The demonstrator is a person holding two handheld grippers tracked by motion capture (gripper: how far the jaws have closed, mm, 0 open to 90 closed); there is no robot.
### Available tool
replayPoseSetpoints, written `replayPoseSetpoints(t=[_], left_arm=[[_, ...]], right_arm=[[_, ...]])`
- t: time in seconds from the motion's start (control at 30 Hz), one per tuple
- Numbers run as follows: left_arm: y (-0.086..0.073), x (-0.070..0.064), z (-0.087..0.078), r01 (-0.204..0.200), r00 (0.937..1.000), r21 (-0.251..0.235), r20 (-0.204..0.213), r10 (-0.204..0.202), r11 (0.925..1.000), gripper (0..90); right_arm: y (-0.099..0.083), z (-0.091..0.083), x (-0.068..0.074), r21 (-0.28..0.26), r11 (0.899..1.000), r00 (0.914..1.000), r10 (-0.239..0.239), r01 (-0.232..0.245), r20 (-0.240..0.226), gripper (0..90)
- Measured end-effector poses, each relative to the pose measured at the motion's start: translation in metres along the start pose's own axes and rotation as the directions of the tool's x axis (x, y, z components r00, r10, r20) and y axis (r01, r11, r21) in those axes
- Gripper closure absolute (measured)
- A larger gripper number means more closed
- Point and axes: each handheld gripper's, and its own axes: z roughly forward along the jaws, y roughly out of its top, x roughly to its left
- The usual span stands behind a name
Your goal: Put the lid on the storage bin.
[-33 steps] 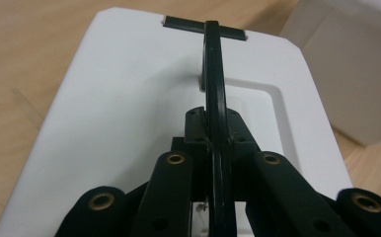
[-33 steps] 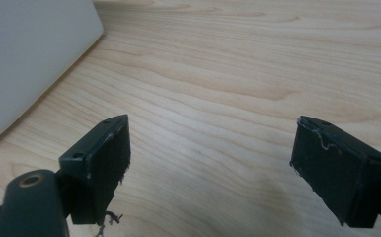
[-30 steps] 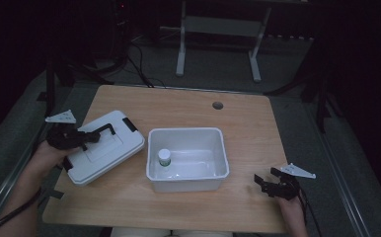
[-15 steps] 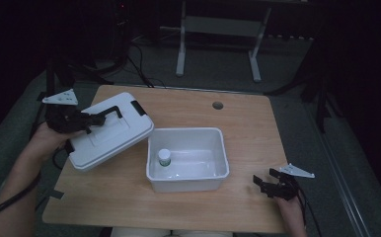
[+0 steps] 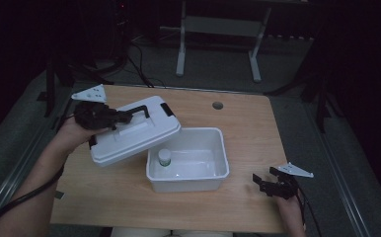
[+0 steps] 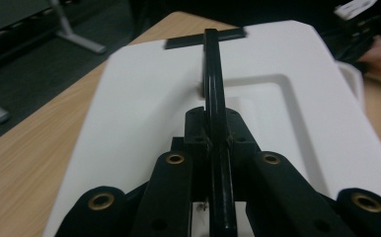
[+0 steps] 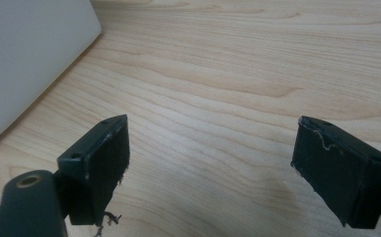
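A white lid (image 5: 134, 131) is held tilted in the air by its black handle (image 6: 214, 74), on which the left hand-held gripper (image 5: 110, 116) is clenched, its near edge overlapping the left rim of the open white bin (image 5: 213, 175). Closing appears half done: the lid is yet to be lowered and seated. A small green-capped bottle (image 5: 164, 157) is seen inside the bin. At right, the right hand-held gripper (image 7: 210, 165) is rested released on the counter (image 5: 247, 123), clear of the path.
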Motion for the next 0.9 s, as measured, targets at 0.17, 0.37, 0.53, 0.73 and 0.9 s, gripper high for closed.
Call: replayPoseSetpoints(t=[0.17,0.37,0.53,0.73,0.9], left_arm=[[0.014,-0.01,0.014,-0.038,0.9988,-0.008,0.029,0.039,0.9992,83.4],[0.03,-0.027,0.038,-0.094,0.9906,0.005,0.101,0.093,0.9956,83.3],[0.041,-0.04,0.066,-0.155,0.9779,0.028,0.147,0.149,0.9876,83.3],[0.05,-0.052,0.096,-0.197,0.9591,0.024,0.212,0.187,0.9802,83.3],[0.051,-0.058,0.118,-0.22,0.9477,0.036,0.245,0.205,0.9748,83.3]], right_arm=[[0.0,-0.001,-0.001,-0.006,1.0,1.0,0.004,-0.004,0.001,14.3],[0.0,-0.001,-0.001,-0.009,1.0,1.0,0.005,-0.005,-0.002,14.3],[0.0,-0.002,-0.002,-0.013,1.0,0.9999,0.011,-0.011,-0.005,14.3],[0.0,-0.001,-0.002,-0.012,1.0,0.9998,0.015,-0.015,-0.009,14.3],[-0.001,-0.001,-0.002,-0.007,1.0,0.9998,0.019,-0.019,-0.012,14.3]])
